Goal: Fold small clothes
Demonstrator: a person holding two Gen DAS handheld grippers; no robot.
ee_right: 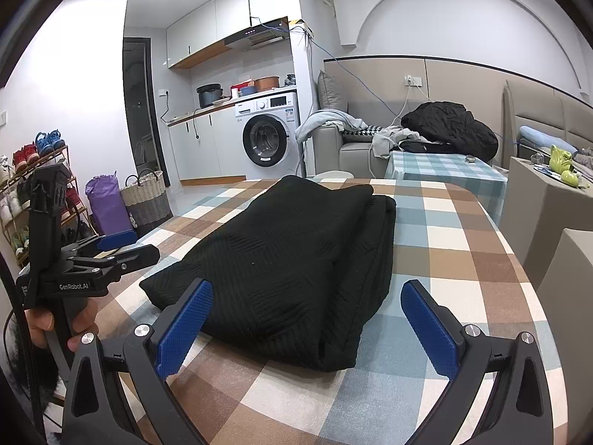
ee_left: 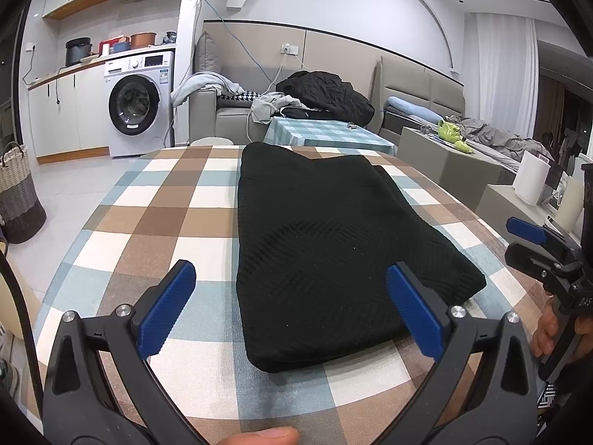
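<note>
A black knitted garment (ee_left: 326, 237) lies folded in a thick oblong on the checked tablecloth (ee_left: 159, 218); it also shows in the right wrist view (ee_right: 292, 263). My left gripper (ee_left: 292, 296) is open and empty, just above the garment's near end. My right gripper (ee_right: 307, 311) is open and empty, over the garment's near right corner. The right gripper shows at the right edge of the left wrist view (ee_left: 533, 241), and the left gripper shows at the left of the right wrist view (ee_right: 122, 244). Neither touches the cloth.
A second table with a blue checked cloth (ee_left: 326, 133) stands behind. A sofa (ee_left: 222, 111) holds piled clothes and a black jacket (ee_left: 326, 92). A washing machine (ee_left: 137, 104) and a laundry basket (ee_left: 18, 200) are at the left. A shoe rack (ee_right: 33, 193) stands far left.
</note>
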